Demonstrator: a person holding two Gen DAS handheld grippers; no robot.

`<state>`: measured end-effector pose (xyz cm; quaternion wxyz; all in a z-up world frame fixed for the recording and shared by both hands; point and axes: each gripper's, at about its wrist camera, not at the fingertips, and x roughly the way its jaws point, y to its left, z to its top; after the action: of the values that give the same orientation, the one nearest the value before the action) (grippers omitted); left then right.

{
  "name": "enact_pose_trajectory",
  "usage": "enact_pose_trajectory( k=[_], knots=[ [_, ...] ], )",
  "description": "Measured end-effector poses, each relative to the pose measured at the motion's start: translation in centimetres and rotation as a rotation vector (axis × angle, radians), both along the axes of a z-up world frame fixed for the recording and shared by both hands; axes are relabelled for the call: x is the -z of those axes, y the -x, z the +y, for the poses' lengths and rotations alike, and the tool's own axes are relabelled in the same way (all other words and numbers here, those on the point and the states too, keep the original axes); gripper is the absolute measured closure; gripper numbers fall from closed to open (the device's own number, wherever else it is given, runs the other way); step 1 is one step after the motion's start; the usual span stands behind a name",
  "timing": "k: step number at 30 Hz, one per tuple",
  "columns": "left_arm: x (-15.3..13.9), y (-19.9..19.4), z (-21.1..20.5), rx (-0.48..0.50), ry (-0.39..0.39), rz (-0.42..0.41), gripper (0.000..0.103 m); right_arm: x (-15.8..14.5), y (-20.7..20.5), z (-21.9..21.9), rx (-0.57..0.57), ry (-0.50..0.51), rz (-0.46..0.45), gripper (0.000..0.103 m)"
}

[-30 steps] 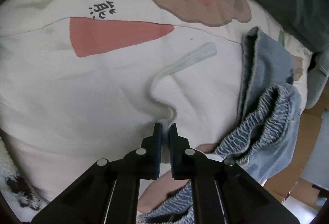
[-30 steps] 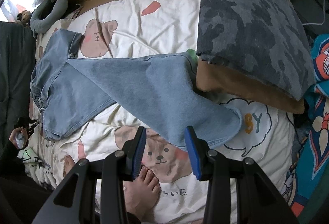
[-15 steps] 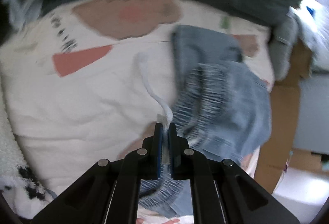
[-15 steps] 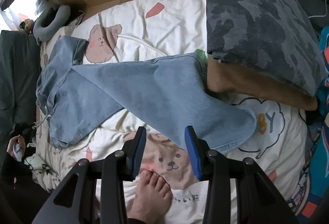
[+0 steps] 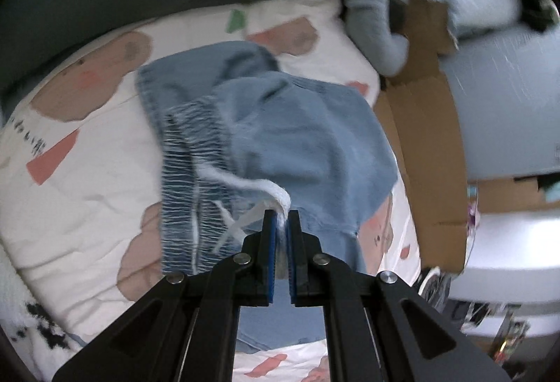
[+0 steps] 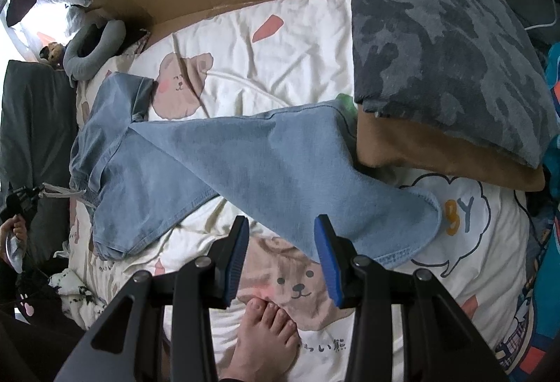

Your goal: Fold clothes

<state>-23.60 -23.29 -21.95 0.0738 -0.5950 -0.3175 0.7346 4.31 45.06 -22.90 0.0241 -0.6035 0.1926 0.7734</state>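
Jeans [image 6: 217, 165] look soft, limp; left gripper [image 5: 281, 224] clenched on their drawstring [image 5: 245, 180], better the elastic waistband [image 5: 189, 172] beside it; right gripper [image 6: 281, 242] released.

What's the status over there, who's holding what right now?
Left gripper jaws shut on drawstring. Right gripper jaws open, empty, above jeans. Pillow sits beside one pant leg; bare foot on bedsheet.
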Motion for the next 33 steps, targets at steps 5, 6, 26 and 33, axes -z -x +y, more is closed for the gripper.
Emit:
enact_pose_trajectory(
  k=[5, 6, 26, 33],
  knots=[
    [-0.5, 0.9, 4.9, 0.138, -0.003, 0.023, 0.099, -0.2, -0.1, 0.1, 0.001, -0.006, 0.003, 0.066],
    [-0.3, 1.0, 5.8, 0.151, -0.024, 0.011, 0.099, -0.3, -0.1, 0.0, 0.001, -0.008, 0.003, 0.066],
    [9.5, 3.7, 18.2, 0.466, -0.045, -0.167, 0.079, 5.5, 13.1, -7.1, -0.161, 0.025, -0.061, 0.066],
    [8.8, 5.1, 17.4, 0.518, -0.041, -0.204, 0.006, 6.3, 20.8, -12.2, -0.278, 0.037, -0.071, 0.066]
  ],
)
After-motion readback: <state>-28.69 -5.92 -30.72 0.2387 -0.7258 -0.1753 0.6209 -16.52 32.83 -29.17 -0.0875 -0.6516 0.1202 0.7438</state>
